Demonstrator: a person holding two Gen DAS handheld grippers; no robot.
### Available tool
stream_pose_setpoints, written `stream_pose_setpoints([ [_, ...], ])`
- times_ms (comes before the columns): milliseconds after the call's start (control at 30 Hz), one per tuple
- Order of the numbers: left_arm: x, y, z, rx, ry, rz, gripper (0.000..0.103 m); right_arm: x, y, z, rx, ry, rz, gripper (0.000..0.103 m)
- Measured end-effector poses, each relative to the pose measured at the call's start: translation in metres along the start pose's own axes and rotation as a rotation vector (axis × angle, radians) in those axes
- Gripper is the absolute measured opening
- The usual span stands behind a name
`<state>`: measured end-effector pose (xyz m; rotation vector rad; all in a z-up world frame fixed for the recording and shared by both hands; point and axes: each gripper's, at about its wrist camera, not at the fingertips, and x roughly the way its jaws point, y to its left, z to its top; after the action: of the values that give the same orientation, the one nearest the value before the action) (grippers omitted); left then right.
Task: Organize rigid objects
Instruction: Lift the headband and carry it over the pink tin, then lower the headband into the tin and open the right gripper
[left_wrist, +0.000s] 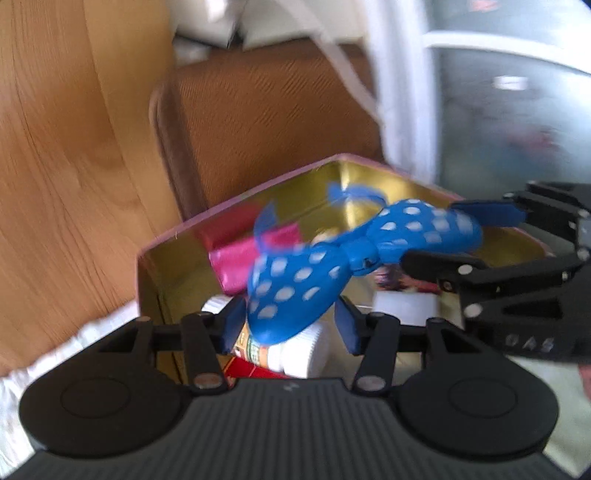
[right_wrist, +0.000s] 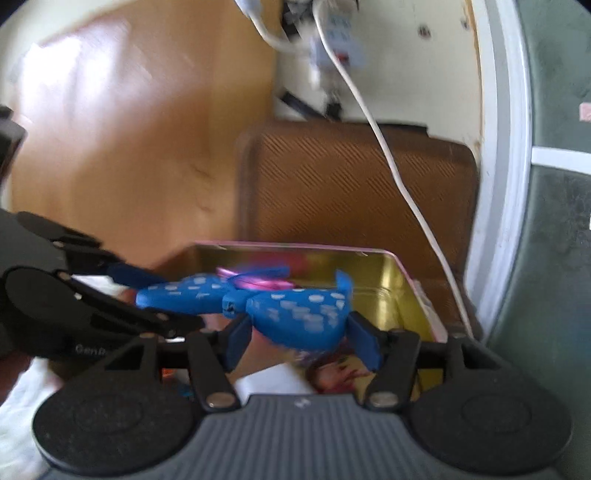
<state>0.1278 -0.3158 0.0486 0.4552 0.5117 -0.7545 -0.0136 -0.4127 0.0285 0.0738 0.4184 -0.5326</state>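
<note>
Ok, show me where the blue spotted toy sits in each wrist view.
Left wrist: the blue spotted toy is centre frame, one lobe between the left gripper pads.
Right wrist: the toy is centre-low, one lobe between the right gripper pads.
Shared landmark: the gold tin behind it.

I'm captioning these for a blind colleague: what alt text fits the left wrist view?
Two grippers, left and right, hold a blue white-dotted toy above an open gold tin with a pink packet inside, near a brown case.
</note>
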Motion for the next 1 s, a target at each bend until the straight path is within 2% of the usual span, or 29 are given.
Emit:
stream_pose_setpoints([
  [67,0.011,0.001,0.003,-0.049,0.063,0.055,0.057,0.011,-0.001,0.001,0.012,0.031,-0.052,0.064],
  [100,0.013,0.004,0.003,-0.079,0.085,0.058,0.058,0.008,-0.003,-0.002,0.039,0.015,-0.041,0.064],
  [200,0.002,0.012,-0.003,-0.170,0.088,0.014,0.067,-0.014,-0.007,-0.015,0.111,-0.034,-0.019,0.066],
  [300,-0.012,0.011,-0.008,-0.184,0.093,0.045,0.067,-0.035,-0.003,-0.023,0.168,-0.068,-0.001,0.066],
  [367,-0.025,0.010,-0.012,-0.191,0.079,0.047,0.067,-0.049,0.002,-0.026,0.210,-0.095,0.020,0.066],
  [500,-0.064,0.005,-0.025,-0.179,0.024,0.097,0.073,-0.087,0.018,-0.030,0.250,-0.157,0.030,0.069],
  [800,-0.130,0.007,-0.060,-0.205,-0.061,0.109,0.095,-0.160,0.043,-0.045,0.371,-0.218,0.062,0.072],
  [867,-0.143,0.005,-0.069,-0.201,-0.078,0.114,0.097,-0.171,0.048,-0.048,0.380,-0.213,0.066,0.079],
  [933,-0.152,0.005,-0.075,-0.197,-0.092,0.120,0.103,-0.182,0.053,-0.052,0.383,-0.212,0.066,0.081],
  [1000,-0.163,0.005,-0.083,-0.208,-0.110,0.132,0.103,-0.194,0.059,-0.055,0.387,-0.210,0.075,0.086],
])
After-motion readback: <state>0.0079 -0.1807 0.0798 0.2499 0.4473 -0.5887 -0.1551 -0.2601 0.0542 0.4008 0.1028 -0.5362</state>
